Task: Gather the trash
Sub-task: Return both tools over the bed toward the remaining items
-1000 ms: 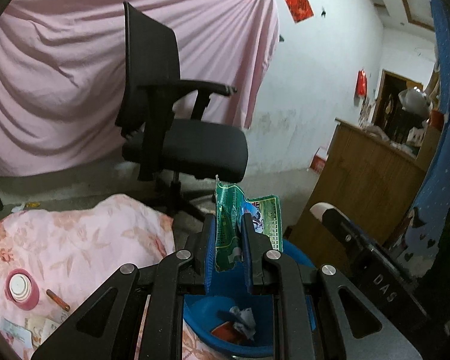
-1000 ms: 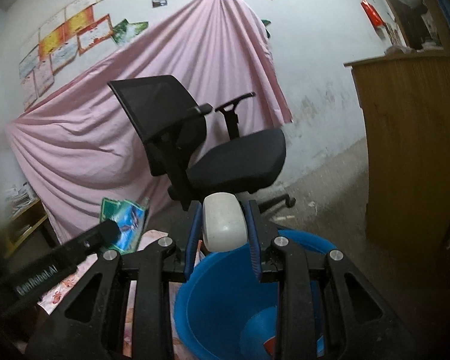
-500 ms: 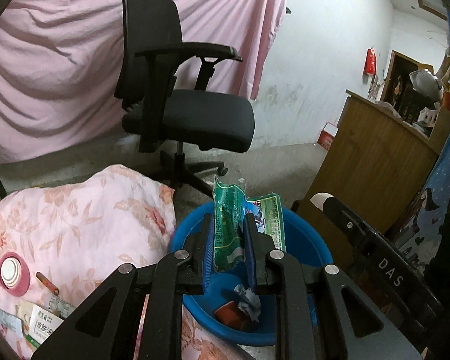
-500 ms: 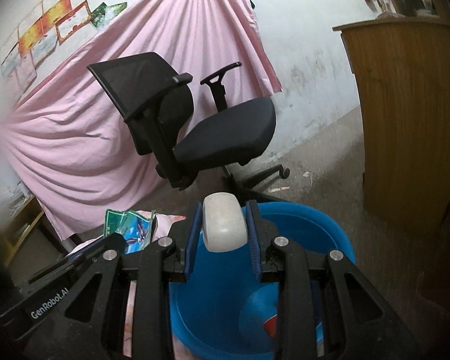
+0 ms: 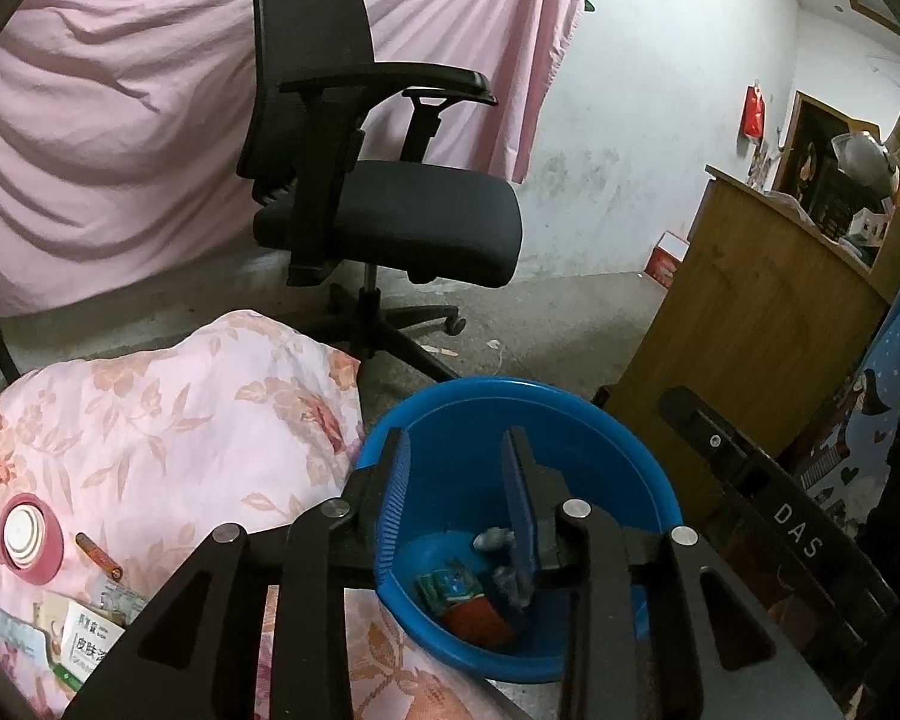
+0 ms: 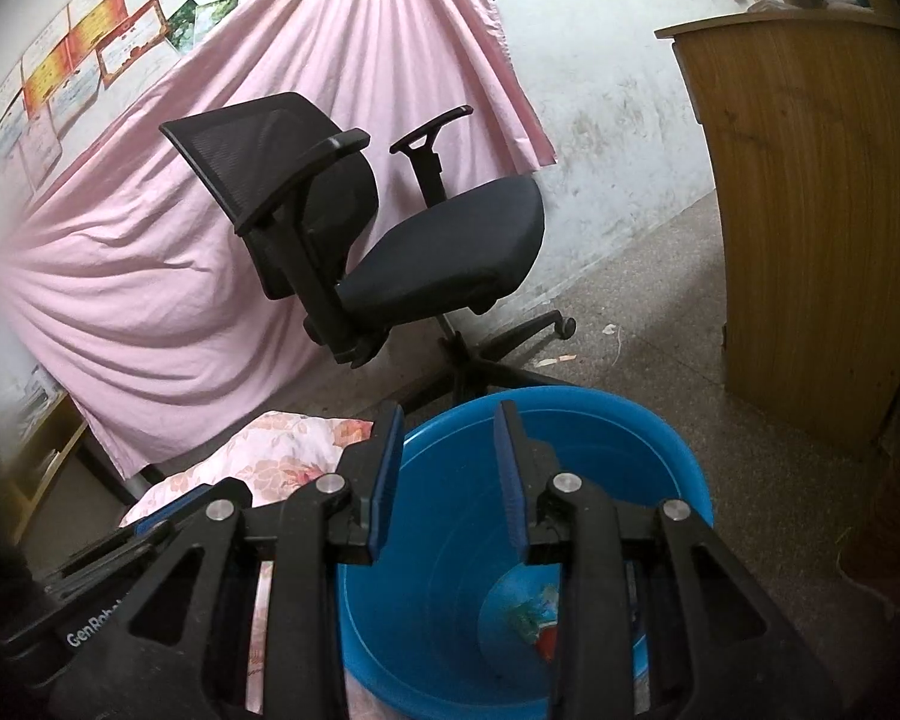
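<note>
Both loads gone from the jaws since a second ago: green wrapper [image 5: 450, 585] now lies in the blue bucket [image 5: 600, 420], lower centre. Left gripper [image 5: 459, 483] has just been opening, nothing between. Right gripper [image 6: 447, 468] gapes empty over the bucket; white piece not visible.

Left tool [image 5: 457, 456] jaws just opened, empty; right tool [image 6: 447, 432] parted, empty, tilted down.

Home room: floral quilt [image 5: 168, 420], office chair [image 5: 390, 222]
</note>
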The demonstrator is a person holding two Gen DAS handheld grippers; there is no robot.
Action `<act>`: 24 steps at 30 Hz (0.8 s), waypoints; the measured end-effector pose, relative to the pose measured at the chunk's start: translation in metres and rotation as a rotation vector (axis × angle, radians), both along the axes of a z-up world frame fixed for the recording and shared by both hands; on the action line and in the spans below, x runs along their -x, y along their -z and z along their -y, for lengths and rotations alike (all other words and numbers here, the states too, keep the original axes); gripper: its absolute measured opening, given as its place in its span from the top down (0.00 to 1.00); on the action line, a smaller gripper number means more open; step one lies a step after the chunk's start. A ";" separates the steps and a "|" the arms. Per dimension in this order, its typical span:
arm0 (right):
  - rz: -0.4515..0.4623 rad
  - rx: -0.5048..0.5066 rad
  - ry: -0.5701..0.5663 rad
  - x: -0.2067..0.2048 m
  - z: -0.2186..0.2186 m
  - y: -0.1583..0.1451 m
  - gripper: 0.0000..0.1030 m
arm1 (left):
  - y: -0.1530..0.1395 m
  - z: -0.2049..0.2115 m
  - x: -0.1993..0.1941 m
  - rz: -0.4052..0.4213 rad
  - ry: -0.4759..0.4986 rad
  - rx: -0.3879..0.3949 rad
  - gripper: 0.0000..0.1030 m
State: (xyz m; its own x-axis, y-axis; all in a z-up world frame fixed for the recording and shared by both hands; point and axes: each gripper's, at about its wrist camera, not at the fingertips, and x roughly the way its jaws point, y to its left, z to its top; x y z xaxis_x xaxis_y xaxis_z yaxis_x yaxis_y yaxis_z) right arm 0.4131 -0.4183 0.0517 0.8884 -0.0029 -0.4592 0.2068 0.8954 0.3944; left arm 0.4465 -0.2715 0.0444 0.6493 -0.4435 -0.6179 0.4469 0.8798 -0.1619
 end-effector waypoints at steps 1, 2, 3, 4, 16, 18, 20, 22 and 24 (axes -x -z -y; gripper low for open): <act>0.001 0.001 0.000 0.000 0.000 0.000 0.50 | -0.001 -0.001 0.000 0.000 -0.002 0.000 0.73; 0.003 0.002 0.001 0.001 0.000 -0.001 0.50 | -0.001 -0.002 0.000 0.001 -0.003 -0.001 0.73; 0.005 0.003 0.002 0.001 -0.001 -0.001 0.49 | -0.002 -0.003 0.000 0.002 -0.005 -0.003 0.73; 0.007 0.005 0.003 0.001 -0.002 -0.002 0.49 | -0.003 -0.004 0.001 0.004 -0.006 -0.004 0.73; 0.054 0.034 -0.023 0.002 -0.022 -0.016 0.41 | -0.033 -0.043 0.014 0.078 -0.076 0.018 0.67; 0.064 0.038 -0.033 0.002 -0.027 -0.019 0.38 | -0.040 -0.054 0.018 0.097 -0.102 0.035 0.65; 0.082 0.044 -0.044 0.003 -0.034 -0.024 0.34 | -0.048 -0.070 0.023 0.125 -0.136 0.060 0.60; 0.111 0.054 -0.059 0.005 -0.042 -0.031 0.27 | -0.055 -0.086 0.029 0.154 -0.170 0.083 0.56; 0.153 0.067 -0.073 0.010 -0.050 -0.038 0.21 | -0.061 -0.101 0.034 0.177 -0.201 0.104 0.52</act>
State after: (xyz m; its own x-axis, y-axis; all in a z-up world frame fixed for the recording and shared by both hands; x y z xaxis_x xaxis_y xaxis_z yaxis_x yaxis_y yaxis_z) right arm 0.4031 -0.3686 0.0894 0.9469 0.0386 -0.3192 0.0818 0.9312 0.3552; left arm 0.4120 -0.1702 0.1054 0.8241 -0.3505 -0.4450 0.2950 0.9362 -0.1912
